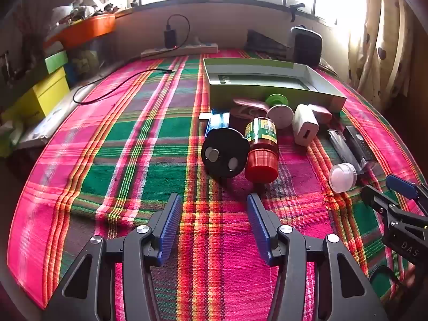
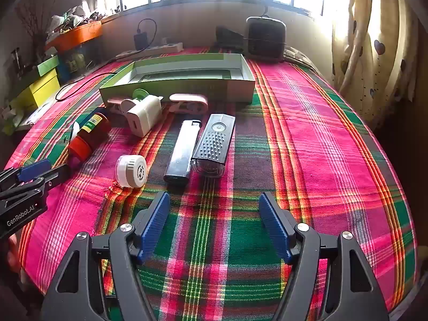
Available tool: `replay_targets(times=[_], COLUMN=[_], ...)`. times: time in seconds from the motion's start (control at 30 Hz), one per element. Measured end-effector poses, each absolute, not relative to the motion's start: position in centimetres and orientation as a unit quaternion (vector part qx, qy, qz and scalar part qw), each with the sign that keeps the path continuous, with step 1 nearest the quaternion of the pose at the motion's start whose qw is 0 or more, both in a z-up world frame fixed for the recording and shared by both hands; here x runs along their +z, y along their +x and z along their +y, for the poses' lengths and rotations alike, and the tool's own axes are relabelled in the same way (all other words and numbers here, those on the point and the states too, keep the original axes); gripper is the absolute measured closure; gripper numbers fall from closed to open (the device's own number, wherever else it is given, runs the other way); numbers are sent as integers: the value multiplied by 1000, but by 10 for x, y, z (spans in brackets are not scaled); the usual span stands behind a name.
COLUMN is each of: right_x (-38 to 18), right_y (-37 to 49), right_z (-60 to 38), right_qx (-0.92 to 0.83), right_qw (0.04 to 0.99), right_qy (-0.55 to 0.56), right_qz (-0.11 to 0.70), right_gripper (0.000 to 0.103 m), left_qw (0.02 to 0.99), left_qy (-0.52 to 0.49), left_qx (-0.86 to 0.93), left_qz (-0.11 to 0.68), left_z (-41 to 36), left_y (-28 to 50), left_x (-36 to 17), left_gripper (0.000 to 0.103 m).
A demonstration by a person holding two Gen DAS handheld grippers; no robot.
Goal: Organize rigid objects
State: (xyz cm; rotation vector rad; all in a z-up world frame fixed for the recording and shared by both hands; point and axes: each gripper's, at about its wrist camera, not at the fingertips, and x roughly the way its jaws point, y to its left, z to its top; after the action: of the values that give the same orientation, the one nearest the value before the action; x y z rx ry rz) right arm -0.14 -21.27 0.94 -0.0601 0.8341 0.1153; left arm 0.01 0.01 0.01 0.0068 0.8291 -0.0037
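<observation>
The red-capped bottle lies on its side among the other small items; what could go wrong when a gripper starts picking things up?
1. The red-capped bottle lies on its side touching the black round disc; grabbing either may roll or push the other.
2. The lighter and the black torch lie side by side; an open right gripper could catch both.
3. The white round cap might roll on the plaid cloth.

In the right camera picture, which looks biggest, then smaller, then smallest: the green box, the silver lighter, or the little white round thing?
1. Green box, biggest by far, though farthest away.
2. Silver lighter, long and thin.
3. White round thing, smallest, even though it lies nearest the camera.
</observation>
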Motion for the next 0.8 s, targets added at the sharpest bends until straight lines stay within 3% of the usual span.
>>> replay_targets(times=[0.8], right_x=[10], right_y=[-3], right_z=[-214], right_qx=[59], right_qw=[912], right_qy=[-28], right_qz=[406], right_gripper=[33], left_qw=[916], left_qy=[4], left_qx=[0], left_qz=[400], left_z=[1], left_y=[0], left_x=[1], left_gripper=[53])
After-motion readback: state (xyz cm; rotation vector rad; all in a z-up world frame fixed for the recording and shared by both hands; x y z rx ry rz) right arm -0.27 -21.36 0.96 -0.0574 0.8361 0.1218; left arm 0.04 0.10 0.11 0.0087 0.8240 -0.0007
